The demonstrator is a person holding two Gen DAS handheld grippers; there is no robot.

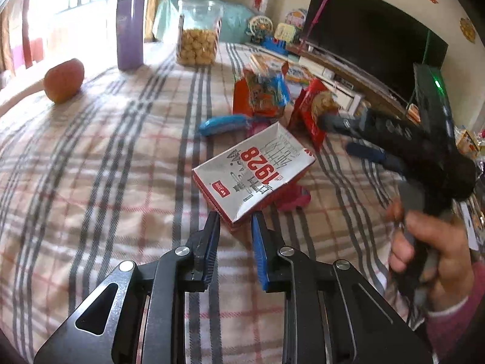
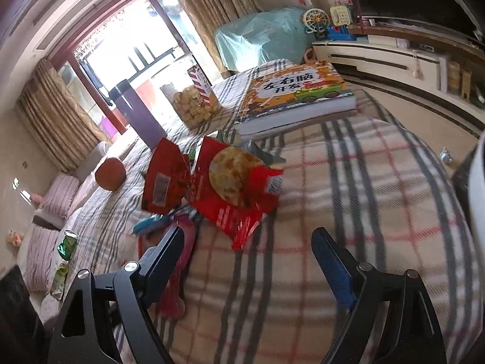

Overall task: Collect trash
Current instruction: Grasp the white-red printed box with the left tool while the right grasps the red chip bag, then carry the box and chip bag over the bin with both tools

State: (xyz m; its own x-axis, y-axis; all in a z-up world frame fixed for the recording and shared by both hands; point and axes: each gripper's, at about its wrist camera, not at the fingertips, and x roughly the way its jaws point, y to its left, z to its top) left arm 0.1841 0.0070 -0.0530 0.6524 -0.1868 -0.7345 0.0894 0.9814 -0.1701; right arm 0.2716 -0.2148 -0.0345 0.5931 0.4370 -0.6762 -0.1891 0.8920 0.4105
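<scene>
Surface (image 1: pixel 91 157): covered with a plaid cloth, grey and red stripes on cream; everything below lies on it.
Book (image 2: pixel 300 97): large picture book, flat at the far edge, well beyond the wrappers.
Carton (image 1: pixel 253 171): flattened white-and-red box printed "1928", lying open side up; its near corner sits between the tips of the left claw (image 1: pixel 235 223).
Left claw: narrow, pads drawn in on that corner of the carton.
Red snack bag (image 2: pixel 239 188): crumpled, cracker picture up, just ahead of the right claw (image 2: pixel 247 244), nearer its left finger; apart from both fingers.
Right claw: wide, nothing between the fingers but cloth.
Hand (image 1: pixel 436 251): grips the right claw's handle, seen from the left wrist view.
Apple (image 1: pixel 63 80): far left, well apart.
</scene>
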